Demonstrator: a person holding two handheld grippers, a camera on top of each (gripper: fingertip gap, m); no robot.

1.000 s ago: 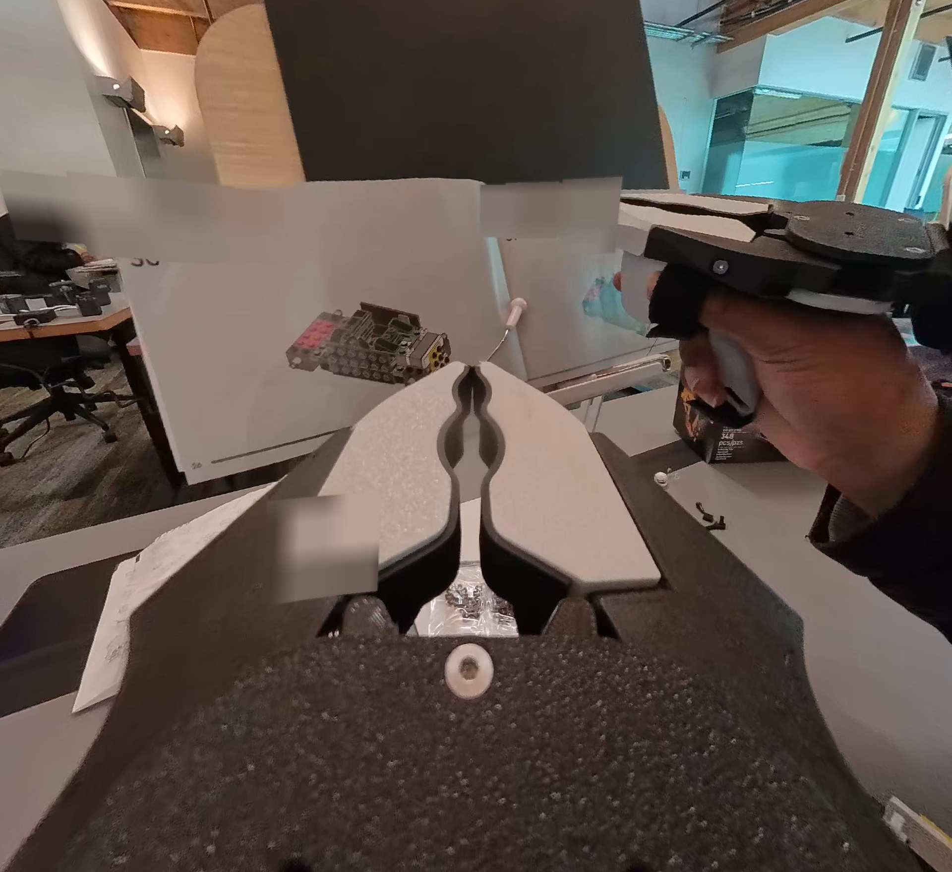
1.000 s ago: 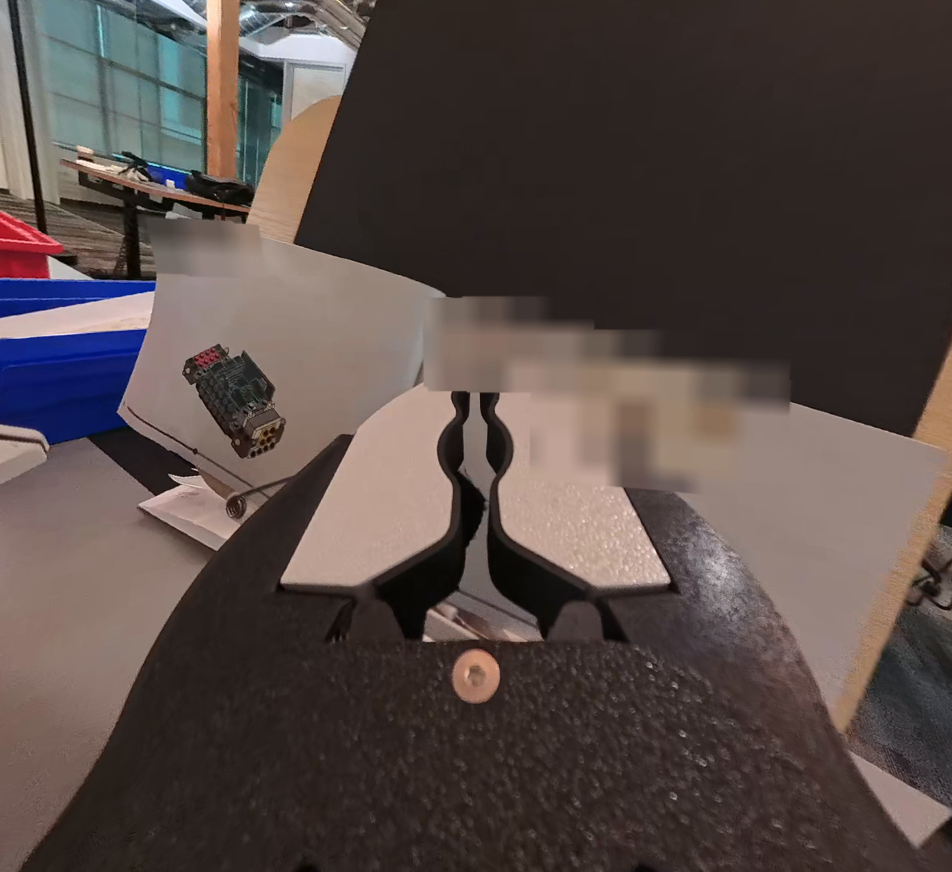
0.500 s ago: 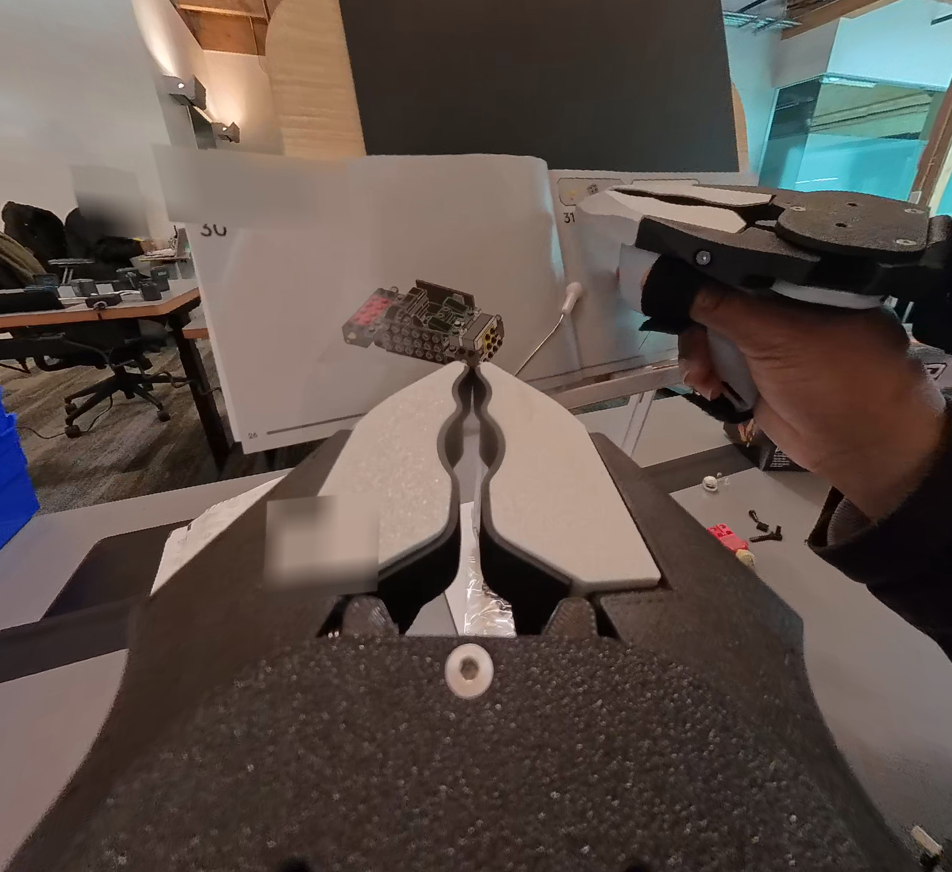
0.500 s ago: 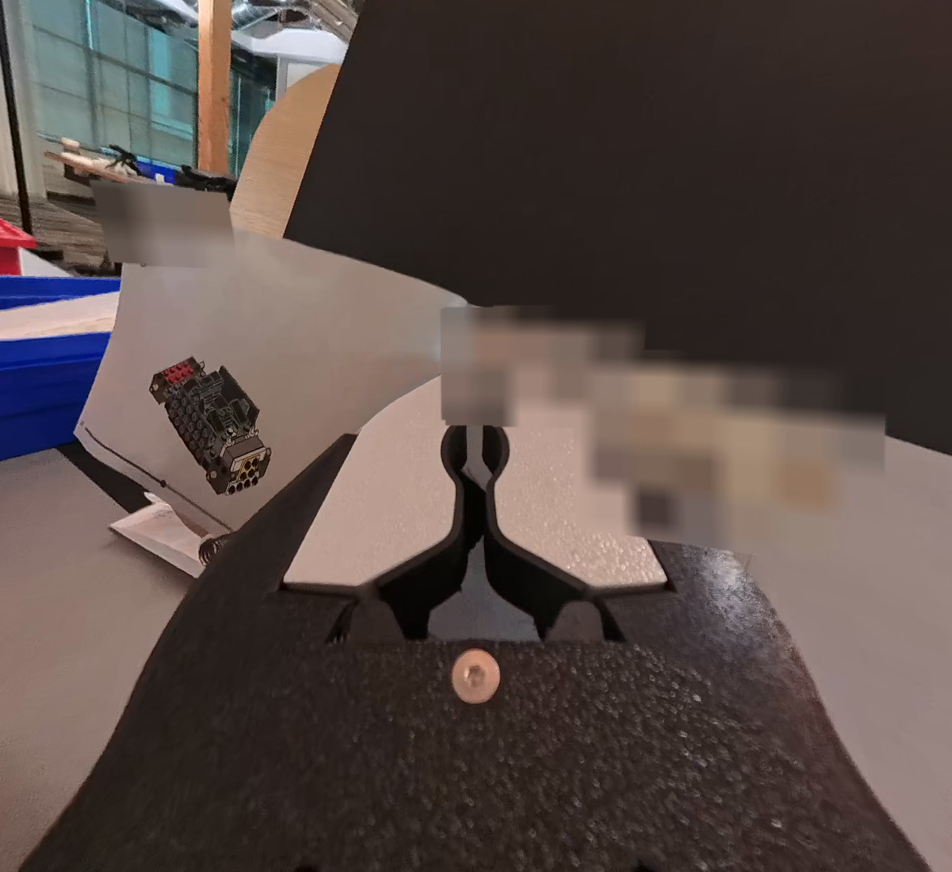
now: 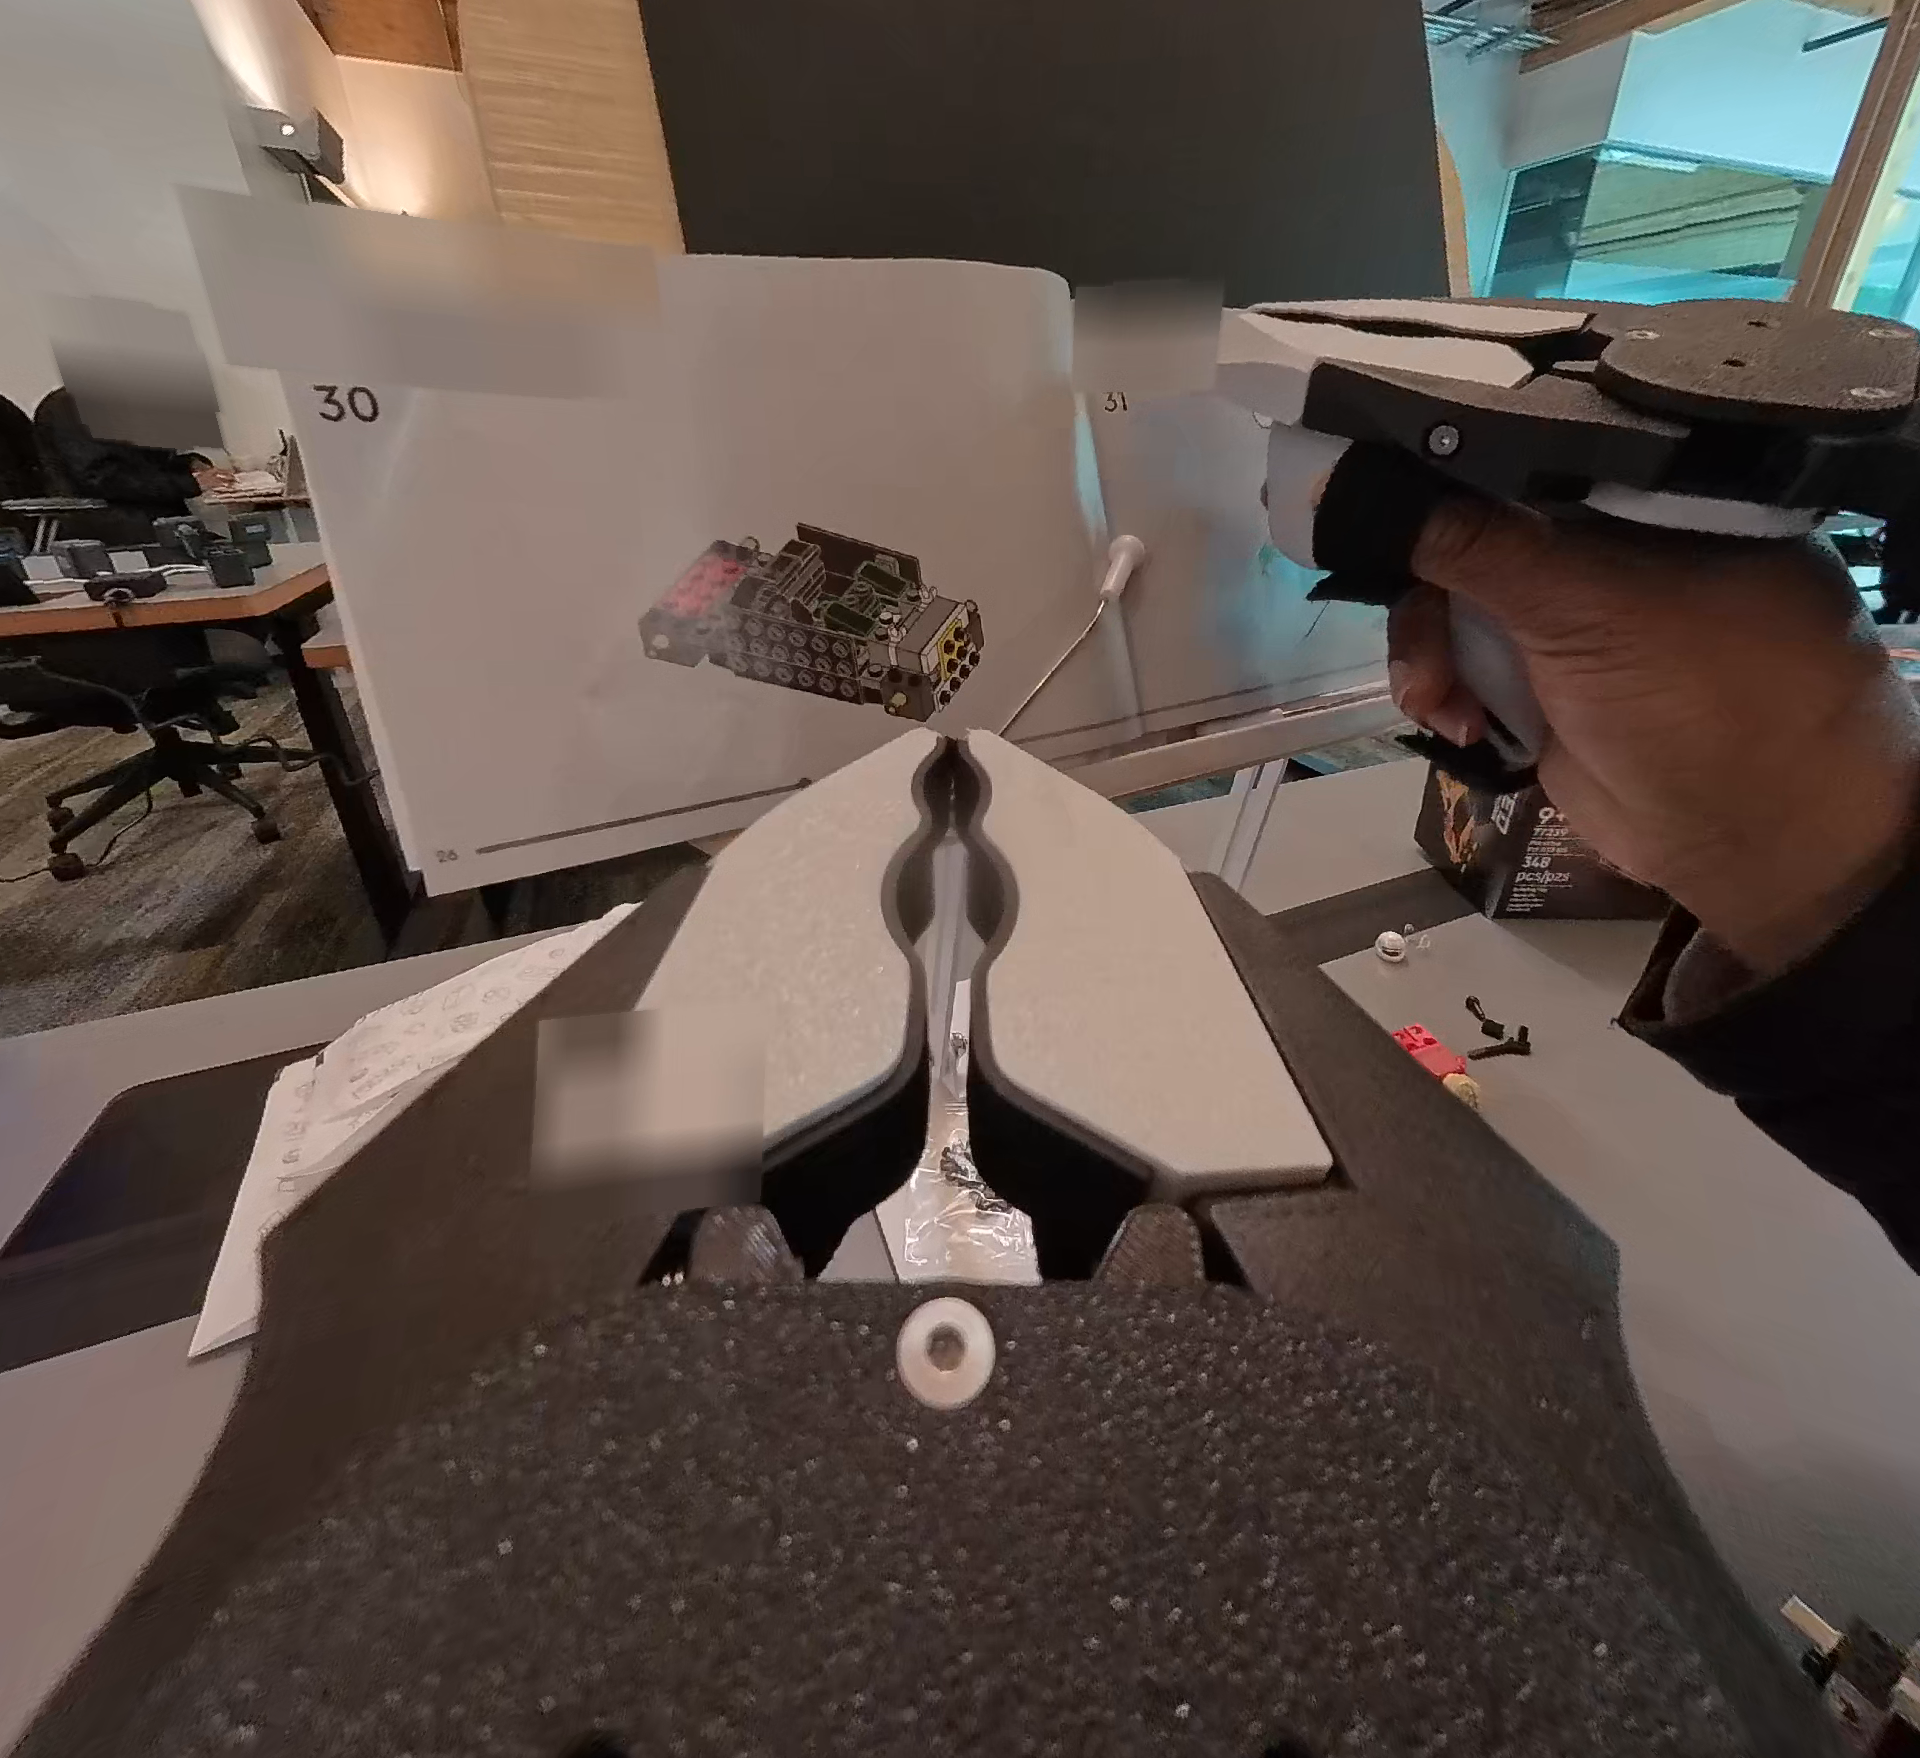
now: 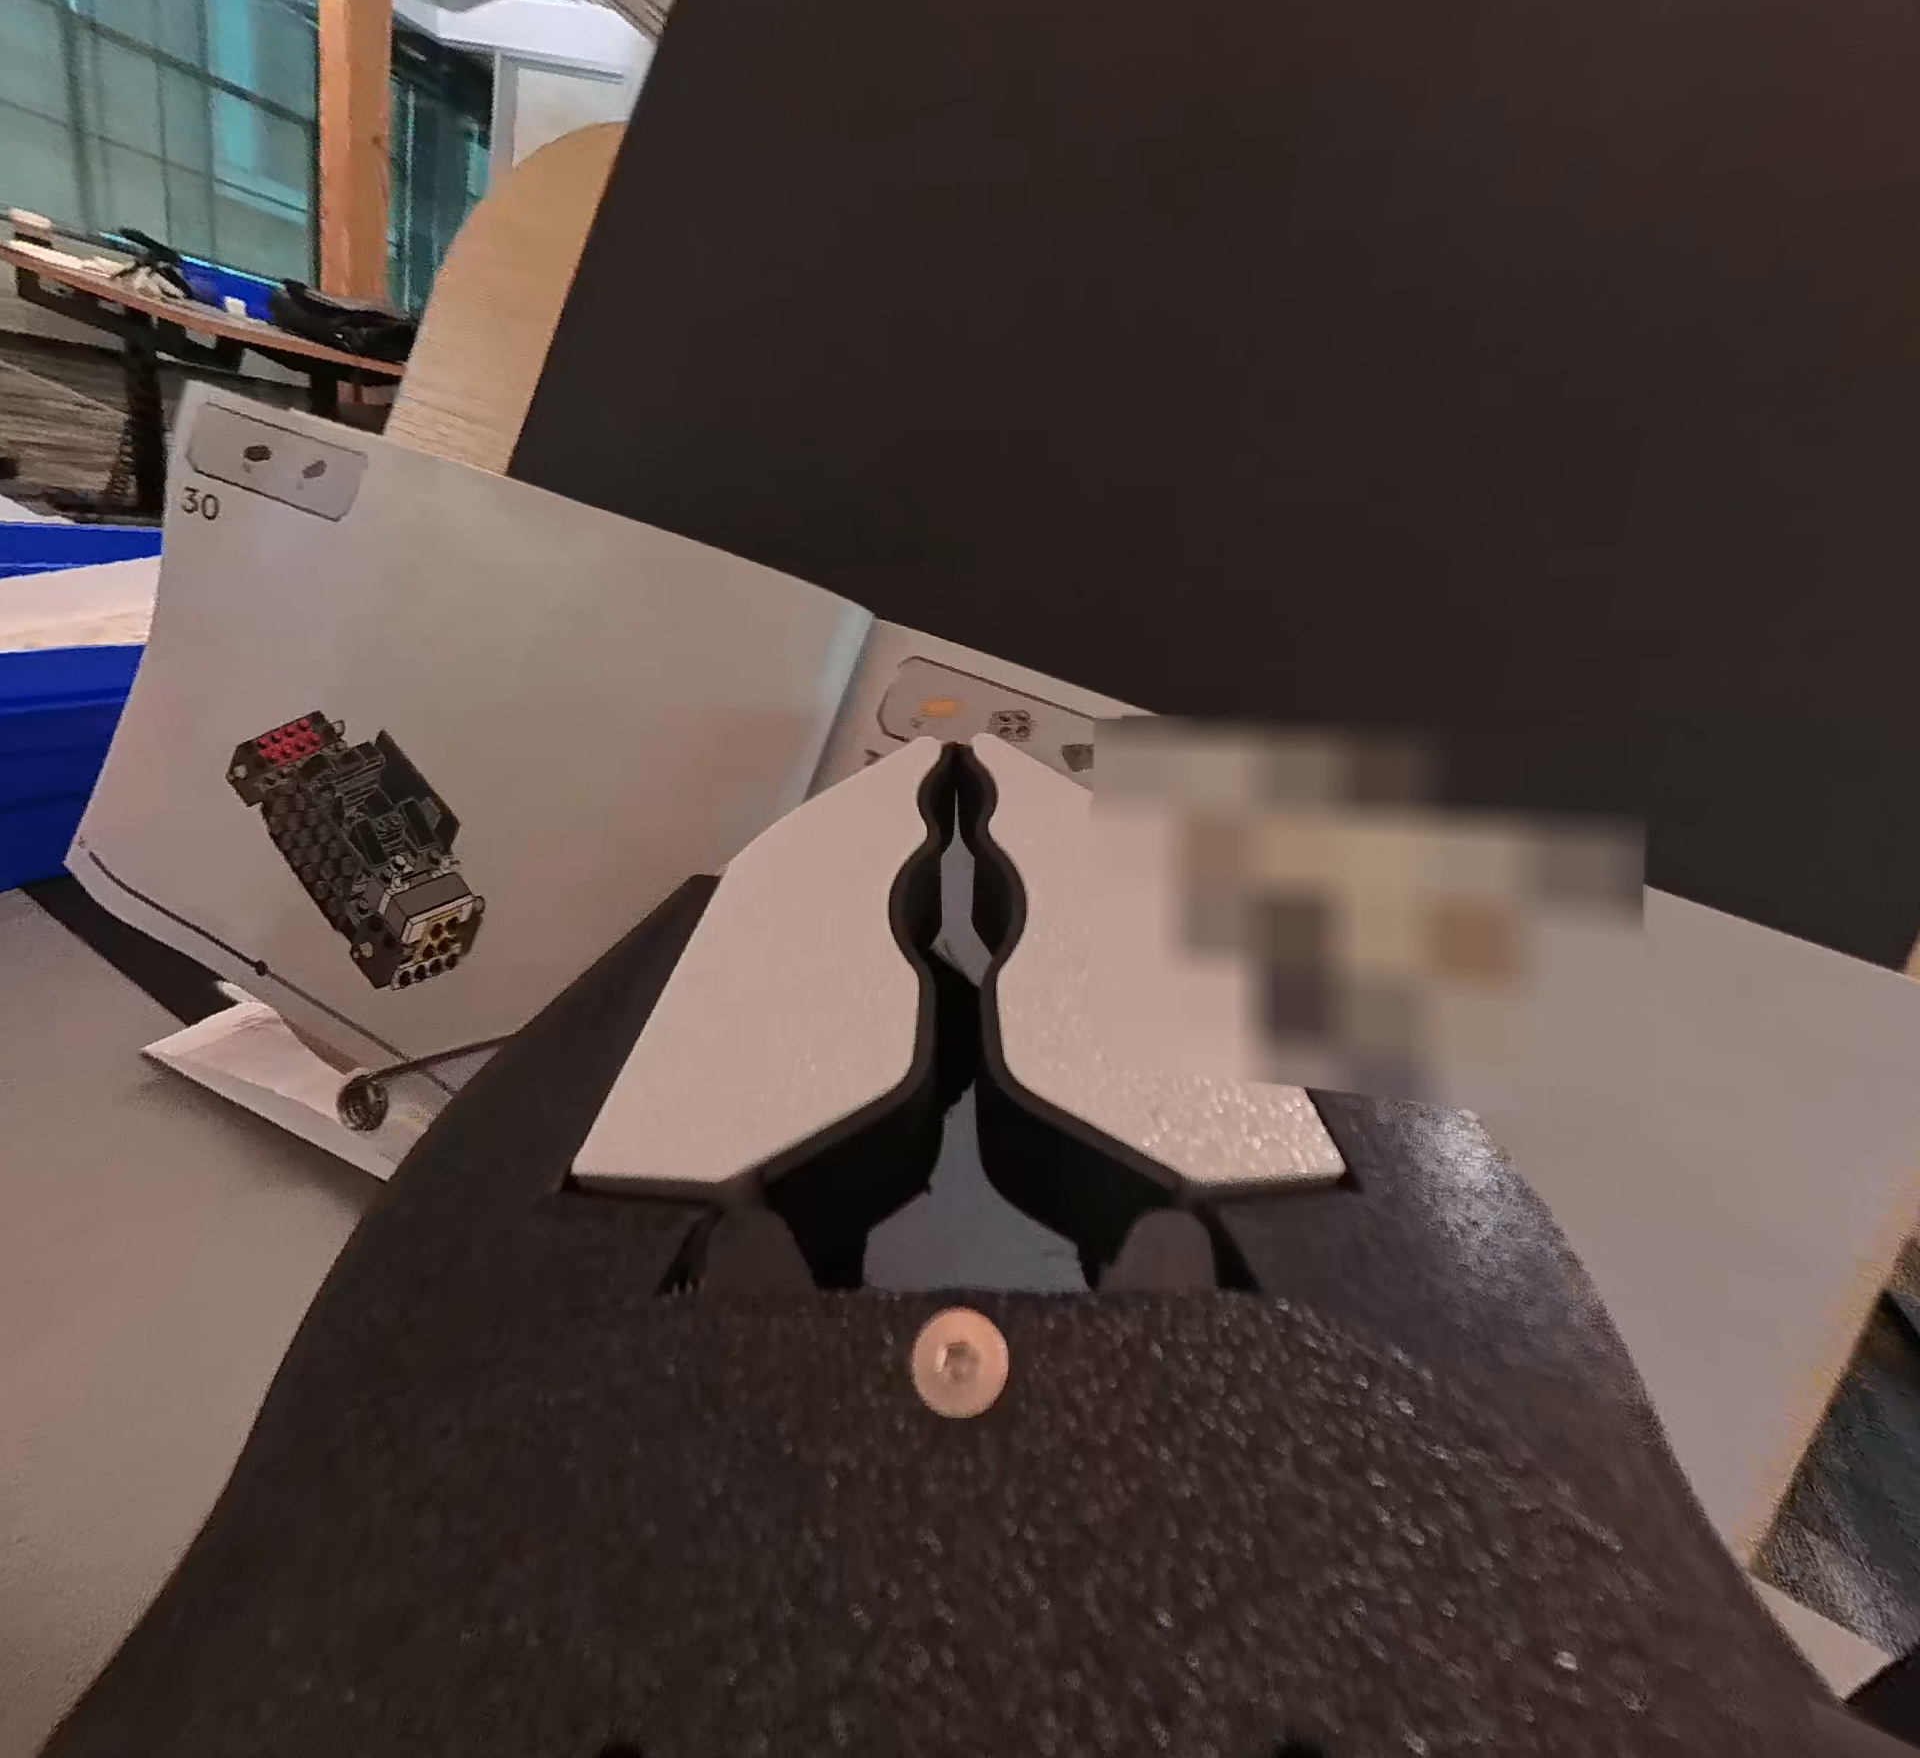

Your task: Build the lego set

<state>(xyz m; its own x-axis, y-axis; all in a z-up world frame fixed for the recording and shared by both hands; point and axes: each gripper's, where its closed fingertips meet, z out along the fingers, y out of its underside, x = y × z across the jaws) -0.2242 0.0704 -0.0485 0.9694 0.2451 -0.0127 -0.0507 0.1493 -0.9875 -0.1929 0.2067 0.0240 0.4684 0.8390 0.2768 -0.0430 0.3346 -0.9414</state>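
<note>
An open instruction booklet point(image 5: 582, 586) stands upright on a wire holder at the far side of the grey table point(image 5: 1558, 1220); it also shows in the right wrist view point(image 6: 540, 752). My left gripper point(image 5: 951, 744) is shut and empty, raised above the table and pointing at the booklet's left page. My right gripper point(image 6: 961, 748) is shut and empty, close to the booklet's fold. In the left wrist view it point(image 5: 1270, 318) is held by a hand at the upper right. A red lego piece point(image 5: 1421, 1049) and small black pins point(image 5: 1496, 1035) lie on the table.
A clear plastic bag of small parts point(image 5: 961, 1220) lies under my left gripper. A printed paper sheet point(image 5: 332, 1116) lies at the left and a black box point(image 5: 1517, 841) at the right. A large black board point(image 6: 1247, 254) stands behind the booklet, and a blue bin point(image 6: 52, 732) at far left. The left gripper's tips are roughly 15 centimeters from the right gripper's.
My right gripper has moved closer to the booklet and its small fingertip gap has closed. My left gripper has shifted, bringing the red piece and pins into view.
</note>
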